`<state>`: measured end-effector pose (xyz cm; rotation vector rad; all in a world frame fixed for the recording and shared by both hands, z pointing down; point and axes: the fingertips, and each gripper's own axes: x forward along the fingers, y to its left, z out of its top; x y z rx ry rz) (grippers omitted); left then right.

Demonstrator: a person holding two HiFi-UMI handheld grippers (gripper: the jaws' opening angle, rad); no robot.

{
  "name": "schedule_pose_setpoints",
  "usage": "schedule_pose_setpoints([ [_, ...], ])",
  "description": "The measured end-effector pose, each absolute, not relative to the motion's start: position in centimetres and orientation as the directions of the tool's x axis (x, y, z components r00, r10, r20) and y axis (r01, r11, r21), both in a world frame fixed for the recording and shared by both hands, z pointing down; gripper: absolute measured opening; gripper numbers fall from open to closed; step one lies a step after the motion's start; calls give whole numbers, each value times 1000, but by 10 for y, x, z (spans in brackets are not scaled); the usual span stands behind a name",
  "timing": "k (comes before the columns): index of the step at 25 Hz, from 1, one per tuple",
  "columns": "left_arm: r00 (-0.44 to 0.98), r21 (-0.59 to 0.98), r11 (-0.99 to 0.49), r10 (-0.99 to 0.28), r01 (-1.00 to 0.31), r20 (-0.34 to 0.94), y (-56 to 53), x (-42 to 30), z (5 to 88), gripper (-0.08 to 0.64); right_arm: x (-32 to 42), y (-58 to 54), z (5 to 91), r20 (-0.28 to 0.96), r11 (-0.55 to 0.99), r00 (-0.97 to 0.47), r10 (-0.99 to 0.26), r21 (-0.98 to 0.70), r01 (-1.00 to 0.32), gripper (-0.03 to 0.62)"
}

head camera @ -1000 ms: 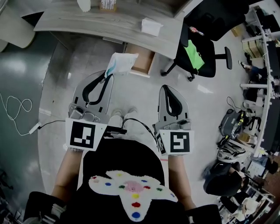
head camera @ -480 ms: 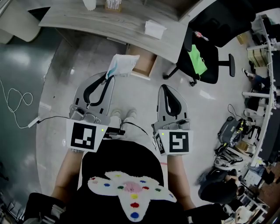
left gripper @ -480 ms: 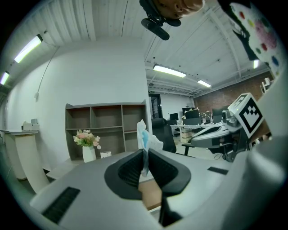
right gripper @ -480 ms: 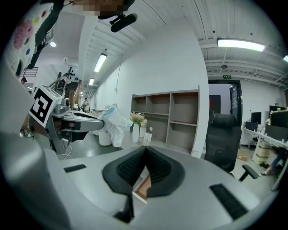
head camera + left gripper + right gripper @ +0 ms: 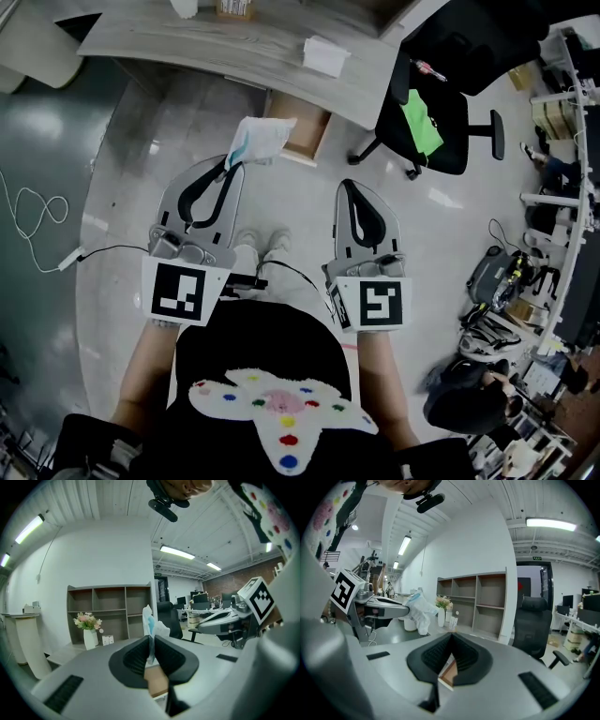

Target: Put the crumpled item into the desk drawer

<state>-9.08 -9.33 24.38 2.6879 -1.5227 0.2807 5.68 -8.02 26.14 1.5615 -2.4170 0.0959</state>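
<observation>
A polished grey floor runs under a pale wooden desk whose drawer stands open, with a black office chair beside it. The left gripper has its jaws clamped on the crumpled white-and-blue item, up in the air near the drawer. The right gripper hangs alongside, jaws together on nothing, a black-and-white square marker at its back

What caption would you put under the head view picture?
Left gripper pinches a crumpled white-and-blue item, held out toward the open desk drawer; right gripper shut, empty.
</observation>
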Motion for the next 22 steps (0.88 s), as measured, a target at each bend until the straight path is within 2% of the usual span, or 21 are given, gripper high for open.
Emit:
schedule_pose_setpoints([
  [22, 525, -49, -553, -812, -832, 256, -90, -67, 286, 44, 74, -81, 296, 305, 419, -385, -871, 53, -906, 5],
])
